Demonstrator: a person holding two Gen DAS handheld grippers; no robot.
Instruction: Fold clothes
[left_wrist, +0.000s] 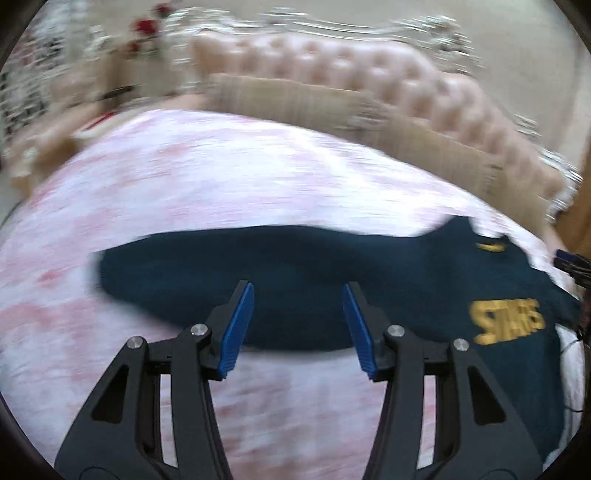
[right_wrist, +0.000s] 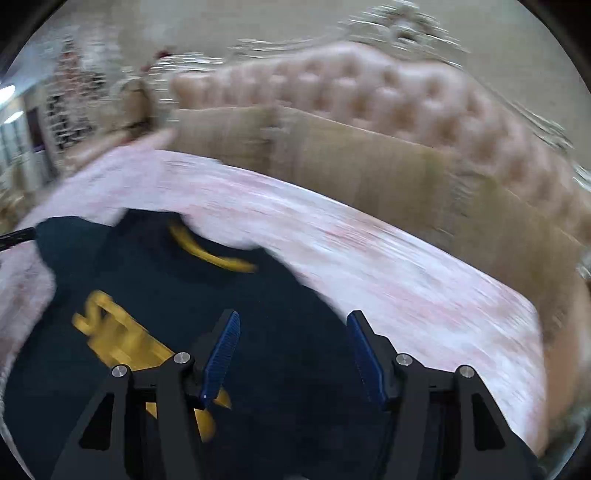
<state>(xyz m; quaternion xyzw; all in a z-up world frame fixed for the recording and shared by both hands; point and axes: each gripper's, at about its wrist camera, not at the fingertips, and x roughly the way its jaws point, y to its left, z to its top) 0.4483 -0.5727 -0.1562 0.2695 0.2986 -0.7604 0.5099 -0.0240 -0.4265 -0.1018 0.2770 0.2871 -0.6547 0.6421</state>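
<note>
Navy shirt (left_wrist: 295, 280) whole leftward; yellow neckband (right_wrist: 210, 251) rightward only

This is a bedroom in a home. A bed (left_wrist: 221, 192) with a pink-and-white mottled cover fills both views, backed by a tufted pink headboard (right_wrist: 369, 96) with ornate pale carved trim, against plain beige walls.

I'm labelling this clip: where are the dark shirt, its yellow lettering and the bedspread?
dark shirt (left_wrist: 295, 266), left wrist view, plain sleeve area
yellow lettering (left_wrist: 506, 321), left wrist view, middle of the word
bedspread (right_wrist: 424, 280), right wrist view, bare pink patch
</note>
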